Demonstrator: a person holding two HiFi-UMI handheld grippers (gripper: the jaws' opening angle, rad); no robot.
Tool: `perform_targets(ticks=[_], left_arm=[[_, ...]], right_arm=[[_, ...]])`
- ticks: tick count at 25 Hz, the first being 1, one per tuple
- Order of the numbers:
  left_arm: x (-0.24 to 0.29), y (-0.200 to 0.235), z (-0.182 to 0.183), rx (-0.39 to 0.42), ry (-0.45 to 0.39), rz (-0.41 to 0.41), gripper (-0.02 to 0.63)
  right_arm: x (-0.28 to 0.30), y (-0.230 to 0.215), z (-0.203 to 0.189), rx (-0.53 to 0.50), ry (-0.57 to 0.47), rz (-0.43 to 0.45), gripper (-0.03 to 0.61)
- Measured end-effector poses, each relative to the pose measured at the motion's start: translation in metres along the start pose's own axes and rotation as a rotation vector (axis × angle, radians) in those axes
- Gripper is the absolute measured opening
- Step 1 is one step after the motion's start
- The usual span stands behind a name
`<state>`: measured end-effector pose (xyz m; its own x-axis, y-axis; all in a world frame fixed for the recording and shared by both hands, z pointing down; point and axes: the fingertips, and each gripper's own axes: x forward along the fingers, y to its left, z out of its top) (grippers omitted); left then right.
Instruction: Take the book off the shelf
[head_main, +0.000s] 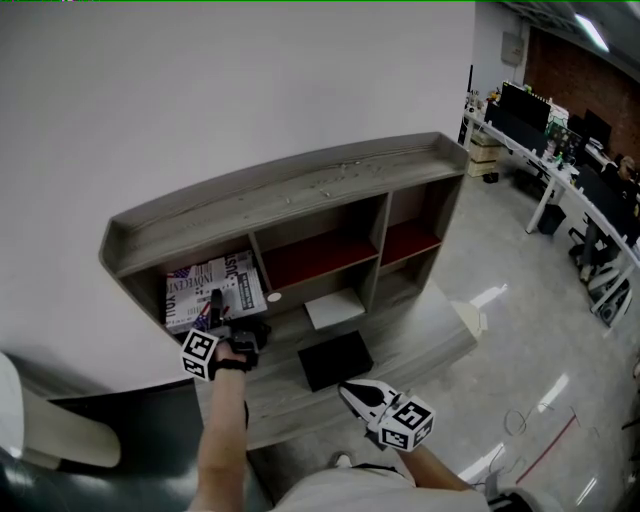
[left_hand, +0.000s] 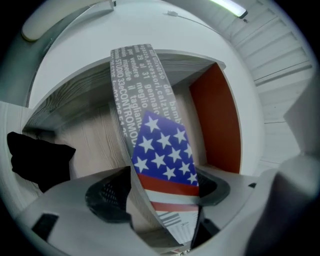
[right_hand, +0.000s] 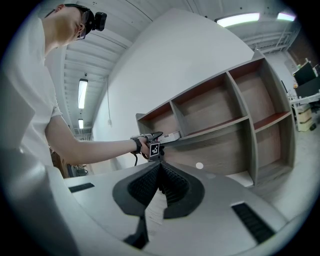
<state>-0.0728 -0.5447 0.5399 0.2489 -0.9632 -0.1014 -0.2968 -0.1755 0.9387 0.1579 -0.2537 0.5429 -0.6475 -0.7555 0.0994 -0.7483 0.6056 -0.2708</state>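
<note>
Up in the top-left cubby of the shelf (head_main: 300, 185) is where the book (head_main: 190, 292) sits, the newsprint-and-flag one, lying cover-up with its near edge at the front of the cubby. So we're at the grab step, and nothing's off the shelf yet.

Now the left gripper (left_hand: 161, 194) is right on it: jaws stand wide with the book's near edge between them. In the left gripper view the book runs across the gap at an angle, with the page edge close to one pad (left_hand: 106, 200) and the flag cover toward the other. I wouldn't call that a clamp yet (looks more like straddling than squeezing, though it's a close call). Meanwhile the right gripper (right_hand: 160, 172) is pinched closed on nothing. It hangs back low in front of the shelf, well apart from the book.

Next move, as I read it: squeeze the left jaws down until both pads bite, then pull straight back out of the cubby. The book looks wide and maybe a bit floppy for a one-edge grip, so I'd guess it'll want to droop or twist once it clears the shelf. Getting deeper onto it before closing would help, and the free right gripper could come in under it. Also mind the cubby's divider on the way out.
</note>
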Motion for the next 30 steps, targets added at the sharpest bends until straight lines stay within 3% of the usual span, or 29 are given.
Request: perform_targets(ticks=[2, 8, 17, 22, 24, 30], left_arm=[[0.005, -0.001, -0.001, -0.014, 0.007, -0.012, 0.330], [0.007, -0.003, -0.003, -0.035, 0.040, -0.053, 0.317], [-0.012, 0.000, -0.009, -0.215, 0.089, -0.185, 0.253], [-0.024, -0.008, -0.010, -0.217, 0.115, -0.225, 0.253], [-0.030, -0.011, -0.011, -0.216, 0.122, -0.258, 0.189], [-0.035, -0.010, -0.013, -0.204, 0.156, -0.289, 0.189]], right_arm=[[-0.001, -0.001, -0.001, 0.000, 0.002, -0.006, 0.023], [0.002, 0.002, -0.001, 0.000, 0.000, -0.018, 0.022], [0.008, 0.010, 0.000, -0.001, -0.007, -0.018, 0.023], [0.015, 0.022, 0.002, -0.009, -0.005, -0.003, 0.023], [0.017, 0.025, 0.003, -0.013, -0.005, 0.001, 0.023], [0.018, 0.034, 0.003, -0.021, 0.000, -0.004, 0.023]])
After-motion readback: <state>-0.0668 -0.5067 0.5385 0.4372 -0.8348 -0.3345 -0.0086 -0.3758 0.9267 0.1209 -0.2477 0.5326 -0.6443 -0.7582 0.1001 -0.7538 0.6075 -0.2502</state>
